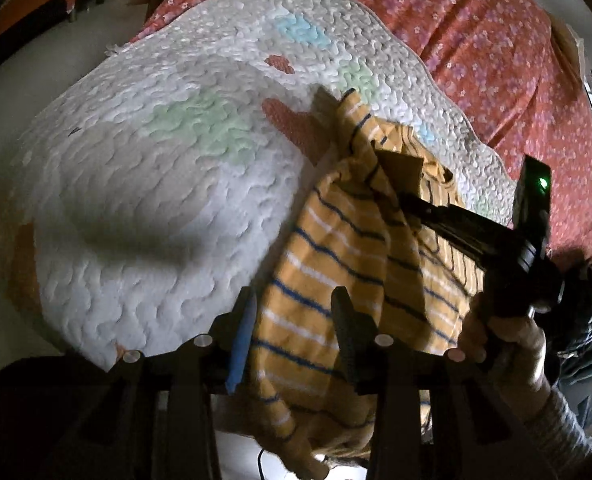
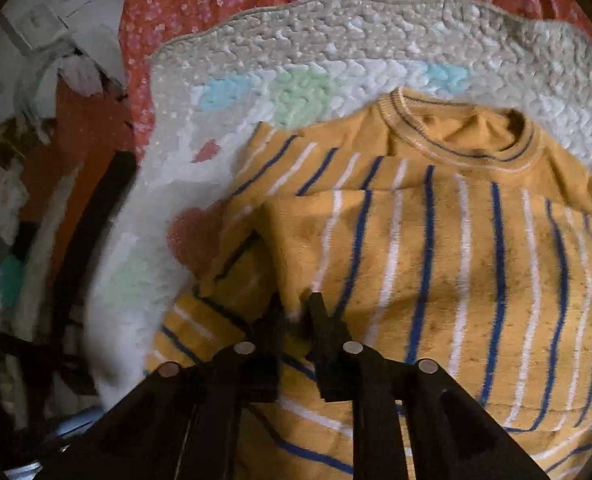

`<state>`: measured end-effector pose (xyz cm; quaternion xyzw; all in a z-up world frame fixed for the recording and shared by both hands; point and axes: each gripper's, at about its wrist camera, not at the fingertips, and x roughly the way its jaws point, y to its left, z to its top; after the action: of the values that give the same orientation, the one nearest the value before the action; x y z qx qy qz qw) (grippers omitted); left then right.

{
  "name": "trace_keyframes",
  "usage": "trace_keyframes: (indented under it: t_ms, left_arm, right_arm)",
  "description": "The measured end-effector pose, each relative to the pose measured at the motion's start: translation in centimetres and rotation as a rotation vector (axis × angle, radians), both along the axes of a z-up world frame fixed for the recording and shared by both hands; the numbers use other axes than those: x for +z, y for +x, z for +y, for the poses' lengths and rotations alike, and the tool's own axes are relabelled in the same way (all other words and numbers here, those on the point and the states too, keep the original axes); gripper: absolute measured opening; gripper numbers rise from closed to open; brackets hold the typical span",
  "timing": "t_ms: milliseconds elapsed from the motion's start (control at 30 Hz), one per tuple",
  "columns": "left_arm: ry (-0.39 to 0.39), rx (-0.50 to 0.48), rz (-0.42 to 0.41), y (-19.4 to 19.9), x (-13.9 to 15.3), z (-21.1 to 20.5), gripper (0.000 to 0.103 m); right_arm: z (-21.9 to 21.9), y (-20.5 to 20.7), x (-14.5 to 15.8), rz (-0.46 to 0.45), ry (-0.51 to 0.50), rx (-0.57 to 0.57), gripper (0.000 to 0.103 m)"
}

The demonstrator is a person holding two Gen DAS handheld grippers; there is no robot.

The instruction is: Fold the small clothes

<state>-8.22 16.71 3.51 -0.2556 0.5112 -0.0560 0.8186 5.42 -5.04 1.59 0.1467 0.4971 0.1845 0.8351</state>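
Note:
A small yellow sweater (image 2: 436,240) with blue and white stripes lies on a white quilted mat (image 2: 336,40), collar away from me, one side folded over the body. My right gripper (image 2: 296,304) is shut on a fold of the sweater at its lower left. In the left wrist view the sweater (image 1: 336,240) hangs bunched and lifted between the fingers of my left gripper (image 1: 296,308), whose jaws stand apart around the cloth. The right gripper (image 1: 400,176) shows there too, pinching the sweater higher up, held by a hand.
The quilted mat (image 1: 155,180) lies on a red flowered bedspread (image 1: 496,40). Clutter and a dark curved bar (image 2: 91,240) stand off the bed's left side. The floor (image 1: 23,72) shows beyond the mat's left edge.

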Motion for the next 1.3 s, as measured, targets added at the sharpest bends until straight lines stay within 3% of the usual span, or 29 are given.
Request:
trace_keyframes:
  t_ms: [33, 133, 200, 367, 533, 567, 600, 667, 833, 900, 967, 1033, 1067, 1133, 1200, 1300]
  left_arm:
    - [-0.007, -0.002, -0.004, 0.6, 0.3, -0.1, 0.037]
    - [0.016, -0.034, -0.042, 2.8, 2.0, -1.4, 0.039]
    - [0.036, -0.071, -0.064, 4.4, 3.0, -2.7, 0.045]
    - [0.104, -0.173, -0.073, 9.2, 3.8, -7.5, 0.049]
    - [0.192, -0.22, 0.01, 14.2, 1.4, -12.7, 0.049]
    - [0.209, -0.226, 0.027, 15.2, 0.9, -13.5, 0.043]
    - [0.232, -0.229, 0.04, 15.7, 0.5, -13.9, 0.007]
    - [0.271, -0.217, 0.067, 16.6, -0.2, -14.1, 0.004]
    - [0.301, -0.124, -0.002, 16.2, 2.1, -11.1, 0.004]
    - [0.308, -0.076, 0.009, 16.7, 2.0, -9.3, 0.004]
    - [0.281, -0.088, 0.043, 17.1, 1.2, -8.2, 0.005]
    - [0.204, -0.131, 0.042, 17.1, 0.7, -7.4, 0.005]
    - [0.172, -0.142, 0.023, 16.9, 0.9, -7.0, 0.008]
    - [0.104, -0.147, -0.018, 16.8, 1.3, -6.0, 0.024]
    - [0.048, -0.105, -0.064, 16.9, 1.8, -4.5, 0.057]
    - [0.007, -0.111, -0.065, 18.2, 1.3, -3.8, 0.061]
  right_arm:
    - [0.0, 0.1, 0.2, 0.005, 0.032, 0.016, 0.019]
    - [-0.5, -1.1, 1.7, -0.016, 0.082, 0.042, 0.044]
    - [-2.4, -2.7, 2.8, -0.05, 0.111, 0.011, 0.051]
    - [-10.9, -6.8, 4.5, -0.087, 0.104, -0.141, 0.052]
    - [-19.5, -10.5, 5.1, -0.098, 0.092, -0.327, 0.052]
    - [-20.7, -11.0, 5.1, -0.097, 0.096, -0.356, 0.052]
    - [-22.2, -11.5, 5.1, -0.097, 0.098, -0.394, 0.052]
    - [-23.8, -11.7, 5.1, -0.097, 0.099, -0.424, 0.052]
    - [-26.6, -11.3, 4.8, -0.102, 0.085, -0.466, 0.052]
    - [-27.2, -11.1, 4.4, -0.087, 0.092, -0.472, 0.053]
    - [-27.6, -9.8, 3.3, -0.056, 0.097, -0.489, 0.058]
    - [-27.9, -8.9, 2.4, -0.035, 0.106, -0.504, 0.06]
    - [-28.0, -8.3, 2.0, -0.028, 0.118, -0.508, 0.06]
    - [-28.0, -7.5, 1.5, -0.029, 0.13, -0.51, 0.065]
    - [-27.6, -6.7, 1.1, -0.035, 0.14, -0.497, 0.072]
    - [-26.5, -5.6, 0.0, -0.02, 0.137, -0.47, 0.075]
